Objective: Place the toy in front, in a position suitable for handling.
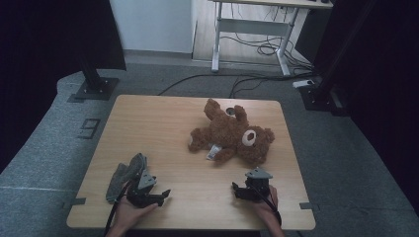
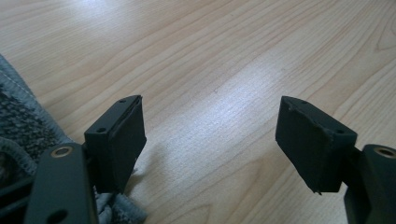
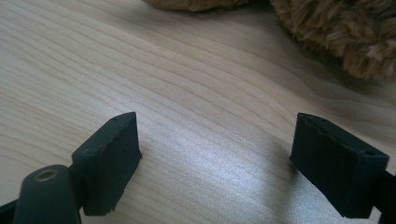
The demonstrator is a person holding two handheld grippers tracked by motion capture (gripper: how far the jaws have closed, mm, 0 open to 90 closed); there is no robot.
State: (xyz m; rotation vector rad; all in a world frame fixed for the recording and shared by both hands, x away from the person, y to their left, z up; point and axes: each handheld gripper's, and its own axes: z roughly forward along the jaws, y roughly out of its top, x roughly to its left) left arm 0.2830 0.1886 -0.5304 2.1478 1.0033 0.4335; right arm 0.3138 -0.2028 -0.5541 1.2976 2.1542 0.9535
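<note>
While both tongs rest wide apart and empty on the pale wooden tabletop (image 1: 163, 123), left tongs (image 1: 157, 195) sit beside the grey knitted cloth (image 1: 123, 175), right tongs (image 1: 243, 190) near the brown plush teddy bear (image 1: 230, 133), likely ready to reach.

- The high view was dim, with dark corners; the pale floor at the back was the brightest part.
- The table (image 1: 163, 123) was evenly lit, and the teddy bear (image 1: 232, 133) cast only a faint, soft shadow.
- In the left gripper view, a broad, pale sheen crossed the wood (image 2: 224, 84), and the near jaws were slightly soft.
- The right gripper view showed similar glare (image 3: 219, 168), with the fur (image 3: 345, 32) blurred at the top.
</note>
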